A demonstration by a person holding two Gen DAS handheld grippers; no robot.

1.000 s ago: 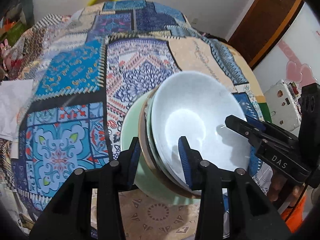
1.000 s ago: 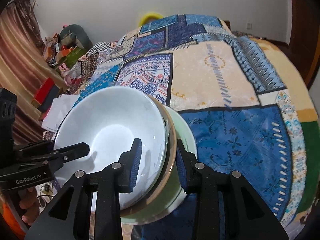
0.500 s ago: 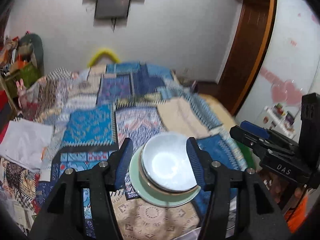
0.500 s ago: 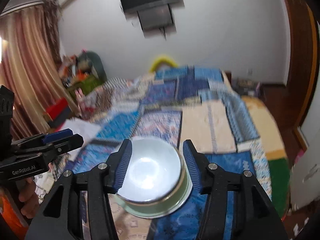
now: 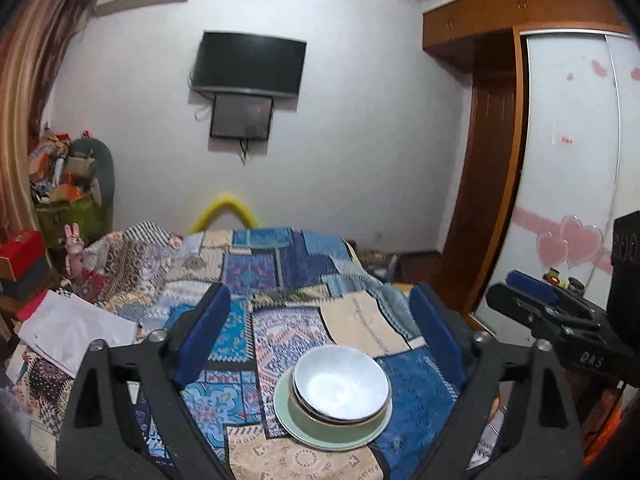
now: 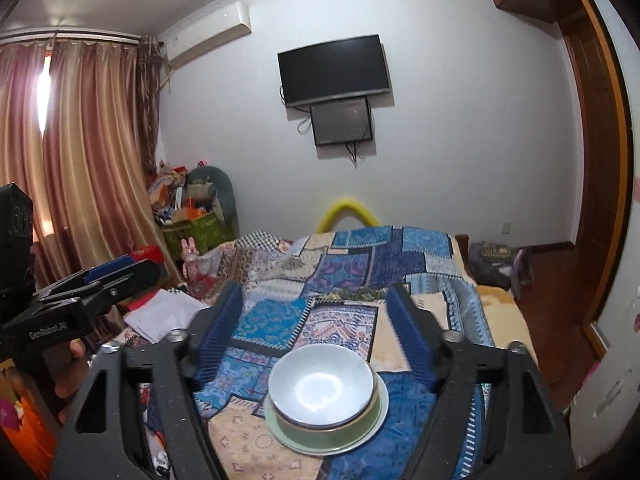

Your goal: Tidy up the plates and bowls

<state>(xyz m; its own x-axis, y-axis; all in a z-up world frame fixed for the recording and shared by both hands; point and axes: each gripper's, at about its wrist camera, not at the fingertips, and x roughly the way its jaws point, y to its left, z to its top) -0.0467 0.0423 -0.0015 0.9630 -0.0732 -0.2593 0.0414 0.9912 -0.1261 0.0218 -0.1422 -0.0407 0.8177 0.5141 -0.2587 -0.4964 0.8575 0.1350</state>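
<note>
Both grippers, left (image 5: pixel 320 336) and right (image 6: pixel 316 332), have just spread and lifted away empty. White ceramic bowl (image 5: pixel 341 385) sits nested on the pale green plate (image 5: pixel 296 426); stacking looks finished.

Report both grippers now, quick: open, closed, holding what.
Left gripper: open, holding nothing; its jaws have just been opening, above the stacked bowls.
Right gripper: open, holding nothing; jaws likewise just opening.
</note>
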